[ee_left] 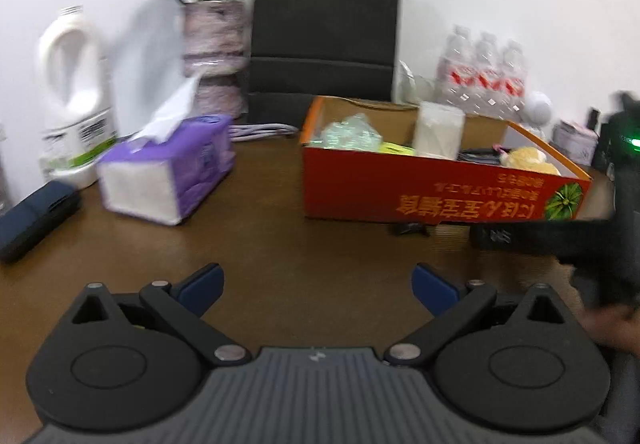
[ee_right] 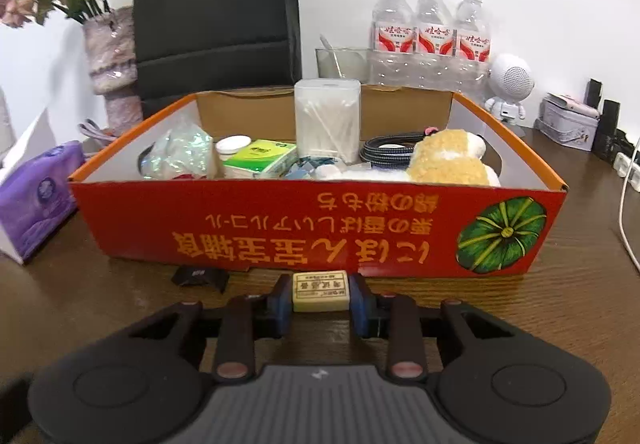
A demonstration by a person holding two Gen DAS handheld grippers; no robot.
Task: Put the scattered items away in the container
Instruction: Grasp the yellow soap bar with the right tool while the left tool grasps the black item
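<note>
The red box (ee_right: 316, 232) fills the middle of the right view. It holds a plush toy (ee_right: 452, 160), a swab jar (ee_right: 327, 120) and a green packet (ee_right: 260, 158). The right gripper (ee_right: 321, 298) squeezes an eraser (ee_right: 321, 291) low in the frame, in front of the box. Only the left view shows a white jug (ee_left: 72, 96), upper left, above its wide-apart left gripper (ee_left: 318, 290).
</note>
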